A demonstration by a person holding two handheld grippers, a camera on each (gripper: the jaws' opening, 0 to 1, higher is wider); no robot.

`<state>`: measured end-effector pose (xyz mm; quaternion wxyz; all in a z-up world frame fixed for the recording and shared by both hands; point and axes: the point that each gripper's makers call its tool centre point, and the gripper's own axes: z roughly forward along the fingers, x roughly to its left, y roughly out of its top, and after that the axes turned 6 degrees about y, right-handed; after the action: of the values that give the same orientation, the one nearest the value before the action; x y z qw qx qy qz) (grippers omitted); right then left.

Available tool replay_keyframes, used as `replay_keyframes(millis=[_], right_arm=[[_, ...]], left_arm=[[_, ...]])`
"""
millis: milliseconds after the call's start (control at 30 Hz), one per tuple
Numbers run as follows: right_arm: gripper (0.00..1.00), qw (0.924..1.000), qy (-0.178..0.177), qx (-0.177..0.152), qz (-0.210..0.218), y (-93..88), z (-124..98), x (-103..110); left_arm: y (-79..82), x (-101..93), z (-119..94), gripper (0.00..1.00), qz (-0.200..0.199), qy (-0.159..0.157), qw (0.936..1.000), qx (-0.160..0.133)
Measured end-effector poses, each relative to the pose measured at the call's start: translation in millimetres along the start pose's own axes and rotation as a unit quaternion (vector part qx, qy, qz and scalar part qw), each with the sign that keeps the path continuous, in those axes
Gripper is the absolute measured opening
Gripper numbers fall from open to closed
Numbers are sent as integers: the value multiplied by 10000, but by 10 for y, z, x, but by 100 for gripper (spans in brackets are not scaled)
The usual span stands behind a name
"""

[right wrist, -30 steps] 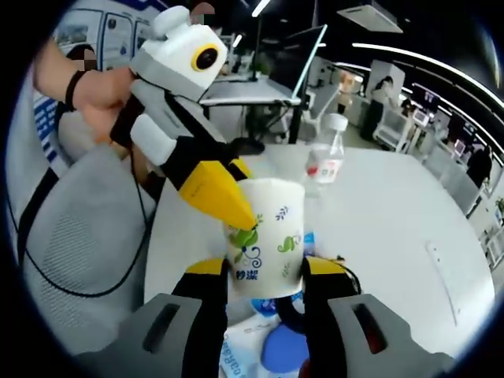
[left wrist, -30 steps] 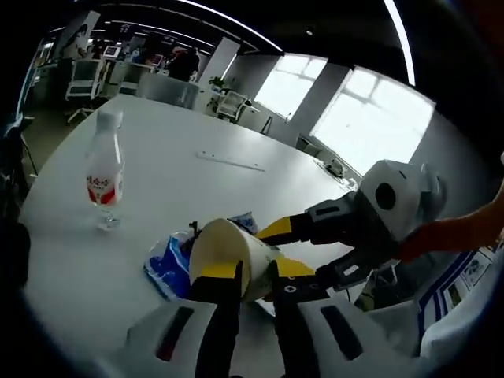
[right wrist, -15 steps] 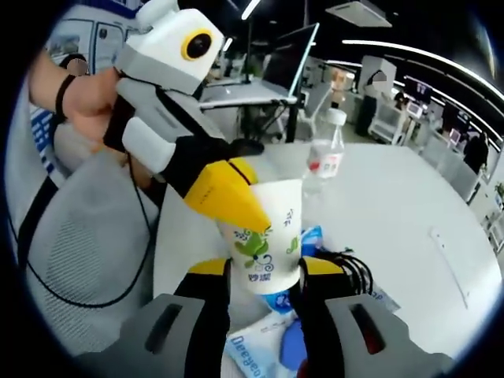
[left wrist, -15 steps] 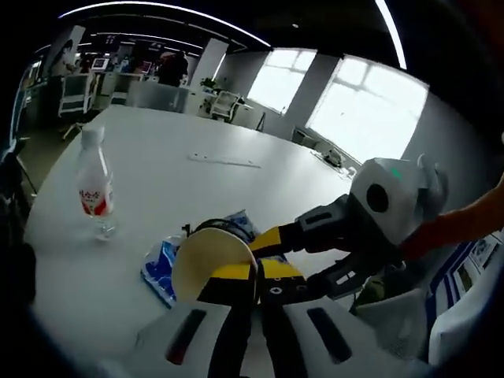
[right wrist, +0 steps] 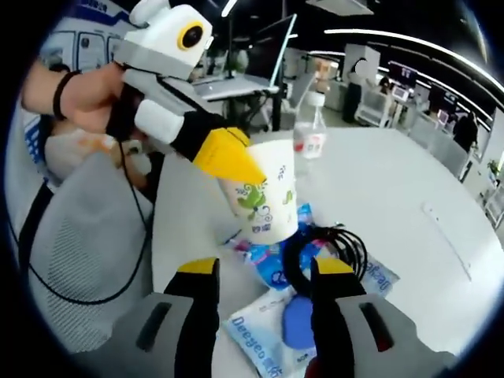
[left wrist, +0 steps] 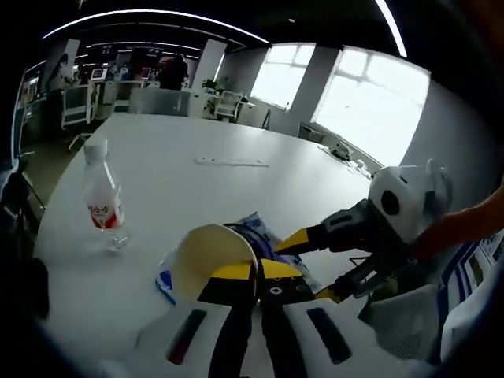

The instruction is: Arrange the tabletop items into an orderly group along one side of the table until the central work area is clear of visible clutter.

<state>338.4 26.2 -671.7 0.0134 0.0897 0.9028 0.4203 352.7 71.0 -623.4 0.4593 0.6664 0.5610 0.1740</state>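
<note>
A white paper cup (right wrist: 268, 197) with green leaf print hangs tilted above the table, and my left gripper (right wrist: 250, 175) is shut on its rim. In the left gripper view my own jaws (left wrist: 256, 274) pinch the cup (left wrist: 211, 250) wall at its open mouth. My right gripper (right wrist: 265, 272) is open below the cup, jaws spread and apart from it. In the left gripper view it (left wrist: 313, 266) comes in from the right, also open. Under the cup lie blue-and-white packets (right wrist: 264, 335) and a black coiled cable (right wrist: 327, 244).
A clear water bottle (left wrist: 105, 206) with a red label stands on the white table (left wrist: 189, 189); it is behind the cup (right wrist: 311, 134). A thin white strip (left wrist: 231, 162) lies farther out. A grey mesh chair (right wrist: 87, 260) sits at the table's edge, and a hand holds the left gripper.
My right gripper has let go of the cup, opened and drawn back. The left gripper keeps the cup by its rim and has raised it off the packets.
</note>
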Motion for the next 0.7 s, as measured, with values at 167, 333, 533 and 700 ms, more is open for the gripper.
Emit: replay_keyframes(millis=[167,333,533,700], right_arm=[[47,9993,-166,-108,316,-68,-130,-65],[48,9982,-311,-170,486,-147,-279,-78],[52,9969,-420,-99,651,-275,-405,-60],[53,9942,-555,-119,914,-405,-503,-58]], left_arm=[[48,28,28,0,-16,17,10000,-58],[67,98,65,0,46,134,9999,-33],[45,206,121,0,61,236,9997,43],[46,272,184,0,59,294,9995,104]])
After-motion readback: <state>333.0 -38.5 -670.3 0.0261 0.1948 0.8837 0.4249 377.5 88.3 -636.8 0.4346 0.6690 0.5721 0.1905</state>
